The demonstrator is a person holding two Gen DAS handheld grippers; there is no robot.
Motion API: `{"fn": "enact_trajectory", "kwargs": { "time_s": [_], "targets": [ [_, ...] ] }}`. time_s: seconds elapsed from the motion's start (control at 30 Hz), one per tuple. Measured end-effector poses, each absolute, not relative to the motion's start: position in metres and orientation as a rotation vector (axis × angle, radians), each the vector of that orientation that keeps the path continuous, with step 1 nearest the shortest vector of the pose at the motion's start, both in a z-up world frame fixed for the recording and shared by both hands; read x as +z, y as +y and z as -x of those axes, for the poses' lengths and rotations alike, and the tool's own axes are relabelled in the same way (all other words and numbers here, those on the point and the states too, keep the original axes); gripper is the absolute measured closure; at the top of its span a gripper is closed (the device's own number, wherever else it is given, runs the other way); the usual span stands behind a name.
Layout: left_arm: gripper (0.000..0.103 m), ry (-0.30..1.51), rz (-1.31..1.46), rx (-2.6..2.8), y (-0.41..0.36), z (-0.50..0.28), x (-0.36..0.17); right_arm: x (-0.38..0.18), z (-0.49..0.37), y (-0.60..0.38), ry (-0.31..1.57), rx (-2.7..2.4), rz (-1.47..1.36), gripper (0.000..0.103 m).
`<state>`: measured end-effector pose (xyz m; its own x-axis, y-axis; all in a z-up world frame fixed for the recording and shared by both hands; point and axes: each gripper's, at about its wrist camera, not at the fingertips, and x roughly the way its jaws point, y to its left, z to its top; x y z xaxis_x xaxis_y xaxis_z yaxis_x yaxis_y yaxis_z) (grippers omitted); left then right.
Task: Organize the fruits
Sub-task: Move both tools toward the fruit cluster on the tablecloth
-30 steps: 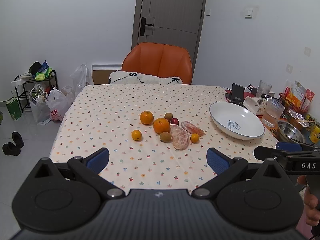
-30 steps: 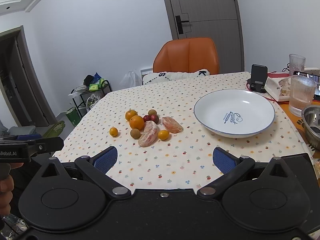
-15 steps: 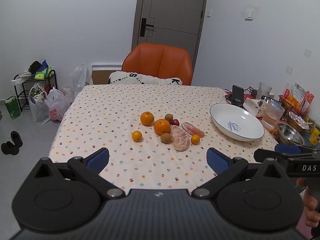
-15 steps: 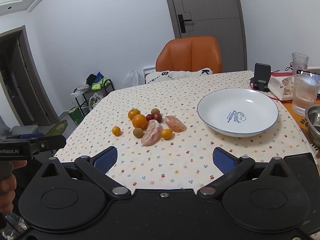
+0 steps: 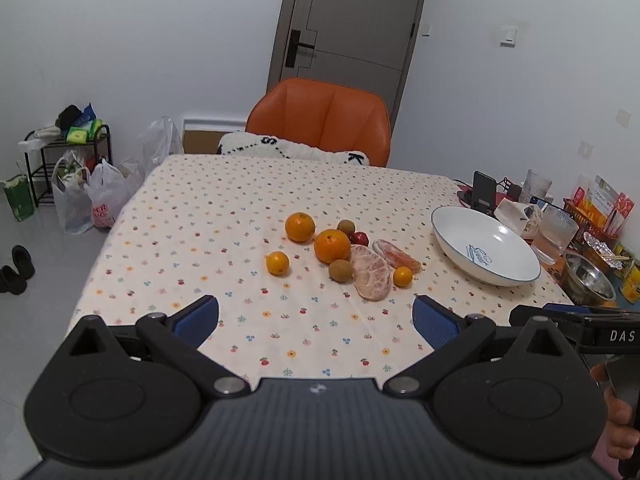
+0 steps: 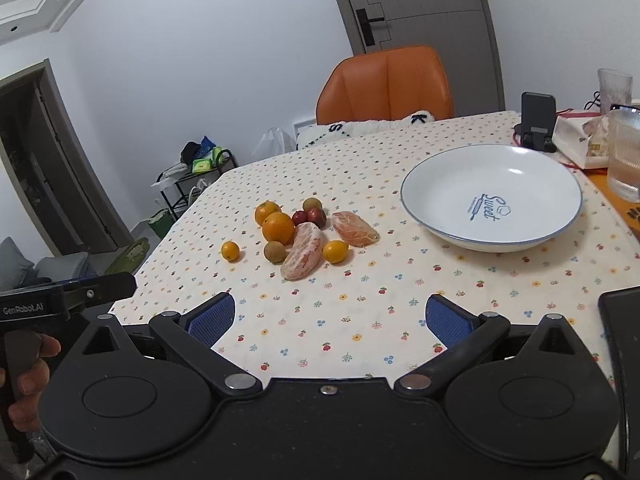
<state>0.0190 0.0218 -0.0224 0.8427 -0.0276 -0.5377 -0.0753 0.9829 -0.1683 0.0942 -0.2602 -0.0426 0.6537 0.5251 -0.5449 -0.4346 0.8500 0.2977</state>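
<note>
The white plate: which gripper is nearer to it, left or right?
Right. The right gripper sits just before the white plate; the left gripper is further off, beside the fruit.

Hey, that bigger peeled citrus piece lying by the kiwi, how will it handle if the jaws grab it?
The peeled piece shows bare, pithy membrane with no rind, so it is probably soft and may bruise or tear under a firm squeeze. Its long, curved shape lies flat, so it seems unlikely to roll. It touches the kiwi, which may get nudged.
</note>
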Motion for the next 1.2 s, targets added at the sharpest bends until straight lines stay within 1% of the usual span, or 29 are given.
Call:
{"fn": "enact_trajectory", "kwargs": {
  "time_s": [0.43, 0.7, 0.77, 0.83, 0.87, 0.97, 1.03, 1.2],
  "targets": [
    [0.002, 0.596, 0.181, 0.026, 0.021, -0.043, -0.037, -0.059, -0.114, -0.254, 0.693, 0.541, -0.118, 0.0],
    [0.003, 0.59, 0.187, 0.024, 0.022, -0.064, -0.043, -0.067, -0.135, -0.255, 0.689, 0.559, -0.16, 0.0],
    [0.005, 0.589, 0.192, 0.02, 0.023, -0.071, -0.045, -0.069, -0.141, -0.253, 0.693, 0.571, -0.162, 0.0],
    [0.009, 0.592, 0.195, 0.019, 0.024, -0.078, -0.048, -0.071, -0.147, -0.25, 0.701, 0.58, -0.162, 0.0],
    [0.01, 0.594, 0.198, 0.018, 0.024, -0.081, -0.05, -0.072, -0.15, -0.249, 0.704, 0.582, -0.165, 0.001],
    [0.018, 0.609, 0.203, 0.015, 0.025, -0.093, -0.055, -0.076, -0.159, -0.245, 0.707, 0.581, -0.17, 0.009],
    [0.025, 0.619, 0.2, 0.019, 0.025, -0.1, -0.059, -0.078, -0.165, -0.242, 0.709, 0.588, -0.173, 0.015],
    [0.034, 0.625, 0.191, 0.042, 0.028, -0.113, -0.065, -0.084, -0.179, -0.232, 0.709, 0.59, -0.164, 0.03]
  ]
}}
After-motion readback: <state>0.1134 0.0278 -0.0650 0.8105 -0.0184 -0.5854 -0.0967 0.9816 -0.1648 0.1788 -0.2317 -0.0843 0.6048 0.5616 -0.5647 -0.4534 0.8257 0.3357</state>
